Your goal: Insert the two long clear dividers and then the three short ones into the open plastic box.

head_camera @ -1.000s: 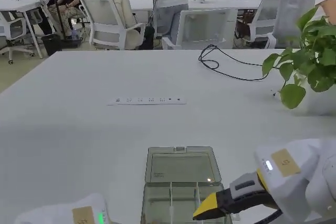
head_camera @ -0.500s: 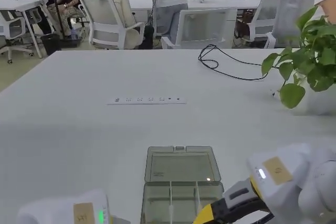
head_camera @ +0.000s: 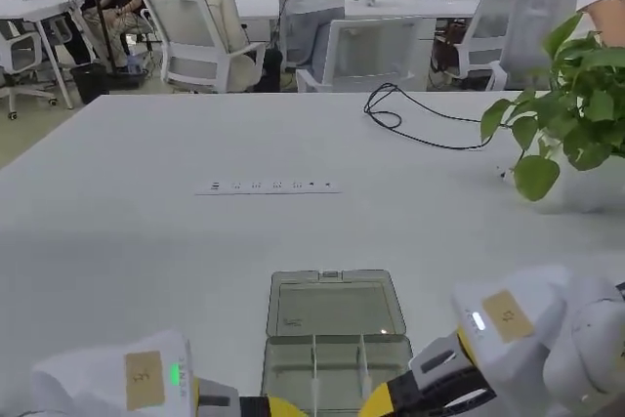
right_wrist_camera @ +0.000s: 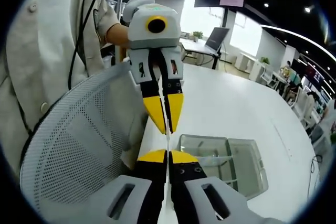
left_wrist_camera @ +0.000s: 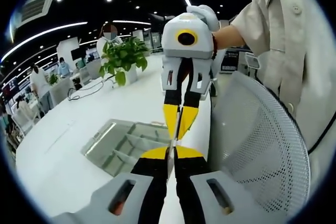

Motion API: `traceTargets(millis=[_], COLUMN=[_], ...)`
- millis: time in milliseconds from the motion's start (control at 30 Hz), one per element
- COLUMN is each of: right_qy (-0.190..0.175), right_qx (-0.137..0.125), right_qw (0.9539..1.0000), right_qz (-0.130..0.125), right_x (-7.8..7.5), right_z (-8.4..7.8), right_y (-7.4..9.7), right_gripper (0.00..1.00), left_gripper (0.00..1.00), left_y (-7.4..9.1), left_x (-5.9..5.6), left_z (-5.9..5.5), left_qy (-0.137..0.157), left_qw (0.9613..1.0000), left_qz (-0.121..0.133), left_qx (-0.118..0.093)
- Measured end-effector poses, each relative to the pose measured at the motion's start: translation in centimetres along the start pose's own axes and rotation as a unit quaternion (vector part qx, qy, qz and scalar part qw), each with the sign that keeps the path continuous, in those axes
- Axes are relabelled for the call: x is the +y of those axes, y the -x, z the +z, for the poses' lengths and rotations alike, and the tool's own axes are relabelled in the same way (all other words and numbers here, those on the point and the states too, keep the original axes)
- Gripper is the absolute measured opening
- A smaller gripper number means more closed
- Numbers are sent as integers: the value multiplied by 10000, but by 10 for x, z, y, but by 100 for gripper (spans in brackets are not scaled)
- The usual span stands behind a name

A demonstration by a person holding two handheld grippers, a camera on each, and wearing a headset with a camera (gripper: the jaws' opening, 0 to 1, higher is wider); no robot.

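So here's where we're at: the open plastic box [head_camera: 337,339] sits on the tabletop [head_camera: 146,241] close to the near edge, with its lid [head_camera: 332,302] folded flat away from us. We can already see upright partitions [head_camera: 314,376] inside it, though we can't tell from here how many are seated.

The piece in play is a clear divider [right_wrist_camera: 167,139]. It's edge-on in both gripper views, so it's barely a thin bright line. The left claw [left_wrist_camera: 170,151] and the right claw [left_wrist_camera: 180,128] meet nose to nose, and each one looks squeezed closed on that strip, one at either end. We can't make out whether it's a long or a short one.

Why hold it like that? Our guess is that a floppy clear strip is easier to square up with a grip on both ends, or it's a hand-over so one claw gets a better hold before lining it up with a slot.

Pose-wise, both claws are pulled in low and close to the body — right above the white mesh chair back [left_wrist_camera: 262,145], just off the tabletop's near edge, tips pointing at each other, with the box just beyond them.
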State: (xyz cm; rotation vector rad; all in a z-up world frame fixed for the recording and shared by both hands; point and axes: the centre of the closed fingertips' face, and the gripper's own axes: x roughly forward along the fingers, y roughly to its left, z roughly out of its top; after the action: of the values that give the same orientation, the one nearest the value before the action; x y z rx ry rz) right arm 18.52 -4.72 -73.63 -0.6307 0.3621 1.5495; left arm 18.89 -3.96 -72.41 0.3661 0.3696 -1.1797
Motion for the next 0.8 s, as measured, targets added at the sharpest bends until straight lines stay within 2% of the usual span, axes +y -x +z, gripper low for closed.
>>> traceTargets(millis=[100, 233, 367, 433, 633, 800], right_qy=[-32, -48, -219, -327, -554, -675], right_qx=[10, 63, 71, 122, 310, 490], right_qw=[10000, 9999, 9993, 9985, 9963, 9939], right_qz=[-57, -100, -280, -411, -570, -717], right_x=[-1, -2, -12, -19, -32, -44], right_z=[2, 2, 3, 2, -2, -6], right_y=[1, 1, 2, 3, 1, -2], right_gripper=[2, 2, 2, 2, 2, 2], left_gripper=[2, 11, 18, 24, 37, 45], left_y=[1, 4, 8, 9, 14, 20], left_x=[2, 5, 11, 14, 24, 33], left_z=[0, 0, -3, -3, -2, -4], left_qy=[41, 172, 393, 682, 833, 1065], left_qw=[9999, 9995, 9981, 9958, 9921, 9868], left_qz=[95, 236, 420, 515, 825, 1087], left_qx=[-48, -156, -222, -338, -457, -560])
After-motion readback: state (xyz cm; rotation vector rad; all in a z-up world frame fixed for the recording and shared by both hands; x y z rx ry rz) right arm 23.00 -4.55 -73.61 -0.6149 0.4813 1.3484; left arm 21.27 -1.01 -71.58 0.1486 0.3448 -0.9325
